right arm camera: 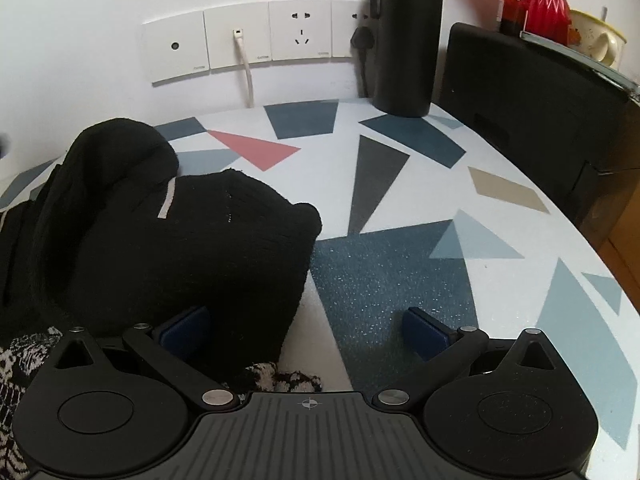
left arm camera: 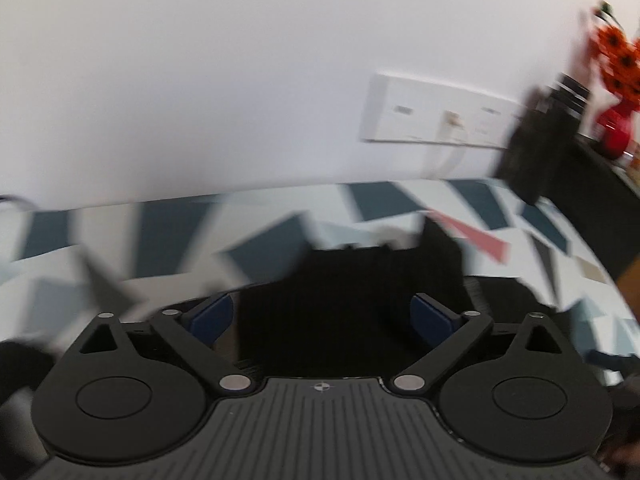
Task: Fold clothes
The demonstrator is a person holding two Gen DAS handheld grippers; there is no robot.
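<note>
A black knitted garment lies bunched on the left of the patterned table, with a pale label strip on it. My right gripper is open and low over the table. Its left pad sits against the garment's near edge and its right pad is over bare tabletop. The left wrist view is motion-blurred. There my left gripper is open, its blue pads wide apart, and the black garment fills the space between them. A black-and-white patterned cloth shows under the garment at the lower left.
A black bottle stands at the back by the wall sockets, with a white cable plugged in. A black box and a red vase stand at the right. The table's curved edge runs down the right side.
</note>
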